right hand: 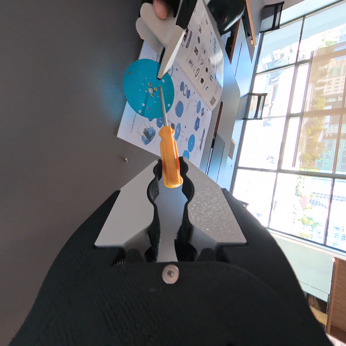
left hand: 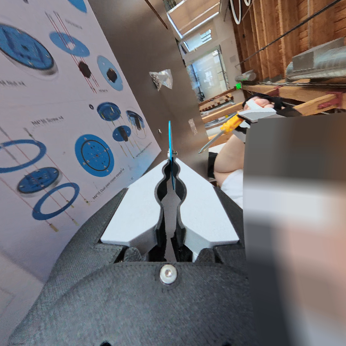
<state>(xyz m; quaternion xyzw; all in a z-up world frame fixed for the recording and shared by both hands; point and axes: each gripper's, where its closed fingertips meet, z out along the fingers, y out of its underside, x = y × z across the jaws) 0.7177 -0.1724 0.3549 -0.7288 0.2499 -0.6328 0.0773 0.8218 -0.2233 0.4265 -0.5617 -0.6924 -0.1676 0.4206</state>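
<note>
Left gripper (left hand: 171,162) clamped narrow on the edge of a thin blue disc (left hand: 170,138), seen edge-on at frame centre in the left wrist view, with a small screw or standoff poking from its face just above the fingertips. Right gripper (right hand: 169,164) closed on the orange handle of a screwdriver (right hand: 169,155), metal shaft reaching up-frame, tip at or just beside the cluster of brass fittings near the middle of the disc; contact not discernible. Printed assembly sheet (left hand: 65,121) with blue part drawings filling the left of the left view, lying on a dark grey table (right hand: 56,93). Lone small screw (right hand: 126,159) on the table, left of the right fingertips. Clear bag of hardware (left hand: 162,78) upper centre in the left view.
</note>
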